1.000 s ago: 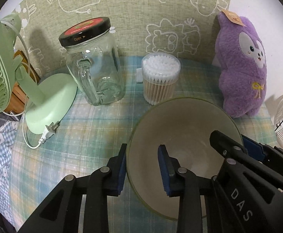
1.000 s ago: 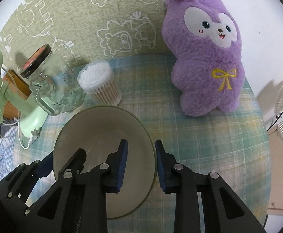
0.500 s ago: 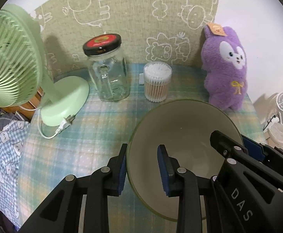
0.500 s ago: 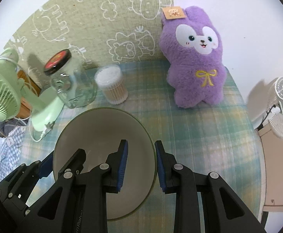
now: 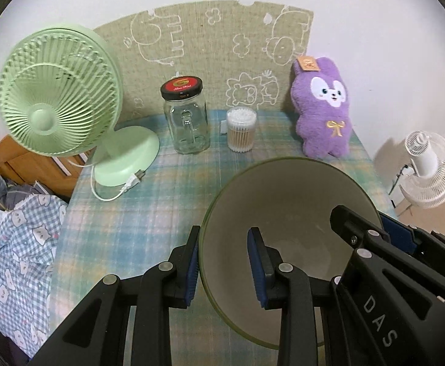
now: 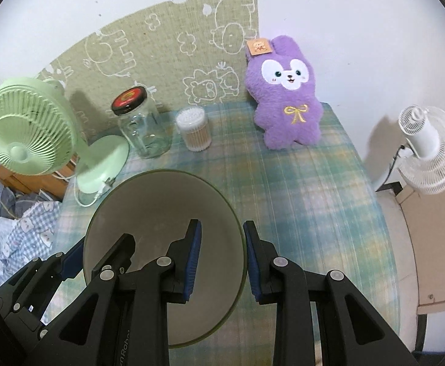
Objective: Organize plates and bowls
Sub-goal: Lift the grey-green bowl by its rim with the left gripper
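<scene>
My left tool is clamped on the left rim of the bowl; my right tool is clamped on its right rim; the bowl hangs between them above the checked cloth of the desk. Along the back of the desk stand a green fan, a glass jar, a tub of cotton swabs and a purple plush rabbit.
</scene>
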The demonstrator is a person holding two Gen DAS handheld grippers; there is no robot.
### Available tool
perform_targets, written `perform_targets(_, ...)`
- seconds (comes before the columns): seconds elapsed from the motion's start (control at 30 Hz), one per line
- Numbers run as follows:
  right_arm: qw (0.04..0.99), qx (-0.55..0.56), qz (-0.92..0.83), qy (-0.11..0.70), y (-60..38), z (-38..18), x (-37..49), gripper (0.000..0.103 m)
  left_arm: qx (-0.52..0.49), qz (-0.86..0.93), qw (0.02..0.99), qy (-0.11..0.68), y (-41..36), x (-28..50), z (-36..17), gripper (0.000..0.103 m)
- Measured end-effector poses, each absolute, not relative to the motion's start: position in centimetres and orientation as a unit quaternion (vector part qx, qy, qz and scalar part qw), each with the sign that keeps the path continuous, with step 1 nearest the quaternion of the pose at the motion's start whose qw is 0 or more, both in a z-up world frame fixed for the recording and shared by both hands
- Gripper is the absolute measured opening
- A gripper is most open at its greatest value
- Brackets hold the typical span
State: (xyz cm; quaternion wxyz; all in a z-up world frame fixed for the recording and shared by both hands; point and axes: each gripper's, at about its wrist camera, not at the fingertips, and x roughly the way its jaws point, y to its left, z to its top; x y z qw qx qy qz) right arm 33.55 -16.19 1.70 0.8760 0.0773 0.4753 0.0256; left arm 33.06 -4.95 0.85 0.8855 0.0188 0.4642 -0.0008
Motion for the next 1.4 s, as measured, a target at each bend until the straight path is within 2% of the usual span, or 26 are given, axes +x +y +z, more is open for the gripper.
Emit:
perform_targets(0.57,0.881,0.083,0.005,0.465,-13.7,2.9,22.0,0.031,0.031,-0.025,0.889,0.457,-2.8,22.7,1.9,0.029)
perform_targets(1.4,0.855,0.079,-0.004,0.512,-10.9,-2.3,15.0,0.031,0.035,-0.037,0.863,0.503,-0.2,15.6,-3.5,0.029)
